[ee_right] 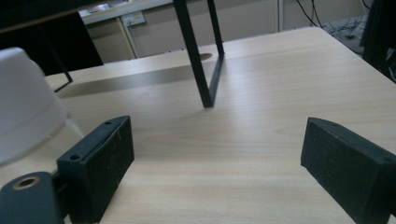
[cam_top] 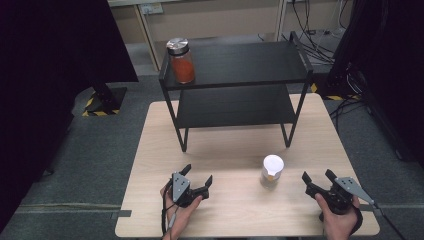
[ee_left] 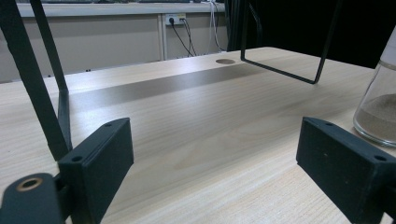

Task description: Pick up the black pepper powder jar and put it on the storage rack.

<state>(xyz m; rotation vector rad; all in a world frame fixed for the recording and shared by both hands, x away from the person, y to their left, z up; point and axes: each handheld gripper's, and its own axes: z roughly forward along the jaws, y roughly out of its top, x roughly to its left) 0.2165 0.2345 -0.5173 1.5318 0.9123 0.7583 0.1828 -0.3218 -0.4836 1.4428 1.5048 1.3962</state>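
Large wooden table [cam_top: 235, 210] in the high view, pale grain, standing on grey carpet. Seen again as bare wood between the jaws in the left gripper view [ee_left: 201, 140] and the right gripper view [ee_right: 219, 154].

On the far half of the table, a black metal rack [cam_top: 235, 82] with 2 shelves, both dark and flat. Thin black legs of the rack [ee_left: 322, 51] at upper right of the left gripper view, and 1 leg [ee_right: 198, 70] planted on the wood in the right gripper view.

At the left corner of the top shelf, a glass jar of red powder [cam_top: 181, 62], upright, with a silver lid.

On the table's near half, a small glass shaker [cam_top: 272, 171] with a white cap, upright, between the 2 grippers and nearer the right one. Pale sandy powder in its glass base at the right edge of the left gripper view [ee_left: 378, 114]; white cap looming at the left edge of the right gripper view [ee_right: 25, 100]. Touched by neither gripper.

Left gripper [cam_top: 198, 179] held in the left hand [cam_top: 180, 210] just above the table's near edge, jaws spread apart with nothing but bare wood between them. Right gripper [cam_top: 317, 179] in the right hand [cam_top: 340, 220] near the right front corner, jaws likewise wide apart and empty, just beside the shaker but clear of it.
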